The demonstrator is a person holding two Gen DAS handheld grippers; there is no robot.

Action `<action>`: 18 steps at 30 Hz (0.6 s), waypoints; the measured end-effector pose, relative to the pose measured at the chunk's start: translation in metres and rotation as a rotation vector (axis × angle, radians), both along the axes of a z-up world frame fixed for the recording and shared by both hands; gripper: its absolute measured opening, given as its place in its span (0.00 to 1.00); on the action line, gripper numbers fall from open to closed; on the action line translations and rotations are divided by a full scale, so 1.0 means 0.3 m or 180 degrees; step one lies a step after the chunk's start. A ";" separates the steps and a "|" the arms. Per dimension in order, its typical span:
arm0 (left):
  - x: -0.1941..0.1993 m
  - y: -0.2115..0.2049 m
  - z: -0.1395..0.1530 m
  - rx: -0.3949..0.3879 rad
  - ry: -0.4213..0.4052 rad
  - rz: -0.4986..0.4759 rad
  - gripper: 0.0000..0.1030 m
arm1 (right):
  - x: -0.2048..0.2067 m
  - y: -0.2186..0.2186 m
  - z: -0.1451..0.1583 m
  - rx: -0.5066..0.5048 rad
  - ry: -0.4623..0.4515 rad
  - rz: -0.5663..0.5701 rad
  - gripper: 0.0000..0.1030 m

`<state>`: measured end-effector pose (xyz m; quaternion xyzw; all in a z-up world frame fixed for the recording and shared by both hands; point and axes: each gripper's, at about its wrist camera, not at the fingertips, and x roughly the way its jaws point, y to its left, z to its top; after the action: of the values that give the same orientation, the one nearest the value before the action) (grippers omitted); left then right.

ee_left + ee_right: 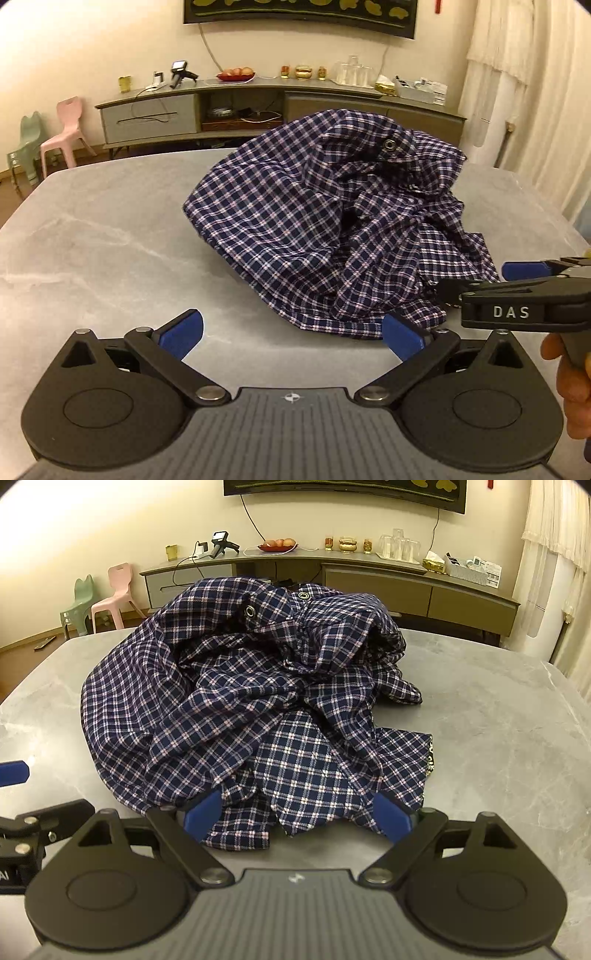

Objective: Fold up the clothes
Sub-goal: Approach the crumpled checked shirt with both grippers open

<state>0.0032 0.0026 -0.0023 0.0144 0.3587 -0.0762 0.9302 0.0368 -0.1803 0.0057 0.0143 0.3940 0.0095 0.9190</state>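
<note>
Checked shirt (258, 701) heaped mid-tabletop (92, 240), nearer the front edge | right gripper (299, 819) spread over the hem, left gripper (291, 332) spread beside it | risk — pinching several layers, dragging the heap

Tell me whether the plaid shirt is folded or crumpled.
Crumpled: the plaid shirt lies in a bunched heap on the grey table, with no neat folds.

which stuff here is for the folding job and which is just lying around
For the job: shirt, table, left gripper, right gripper.

Lying about: pink chair, green chair, sideboard, fruit plate, glasses, tissue box.
</note>
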 end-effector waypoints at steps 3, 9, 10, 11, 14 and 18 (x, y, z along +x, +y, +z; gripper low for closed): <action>-0.008 -0.001 0.007 0.0016 -0.0066 -0.0024 0.93 | -0.001 0.001 -0.003 -0.0011 0.0004 0.0000 0.89; -0.018 0.001 0.015 0.0076 -0.0163 -0.0043 0.17 | -0.005 0.001 -0.003 0.0056 0.0013 0.0088 0.47; -0.018 0.004 0.016 0.0070 -0.0178 -0.0033 0.02 | -0.004 -0.003 -0.003 0.0109 0.0044 0.0108 0.15; -0.020 0.010 0.020 0.0040 -0.0198 -0.0031 0.01 | -0.003 -0.007 -0.003 0.0160 0.0073 0.0128 0.05; -0.024 0.025 0.034 -0.0027 -0.0245 -0.0014 0.00 | -0.006 -0.010 0.005 0.0203 0.0038 0.0141 0.01; -0.018 0.038 0.038 -0.0064 -0.0244 0.0037 0.00 | -0.007 -0.012 0.011 0.0202 0.0014 0.0107 0.01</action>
<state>-0.0023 0.0139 0.0093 0.0059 0.3220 -0.0737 0.9438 0.0346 -0.1839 0.0091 0.0367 0.3957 0.0375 0.9169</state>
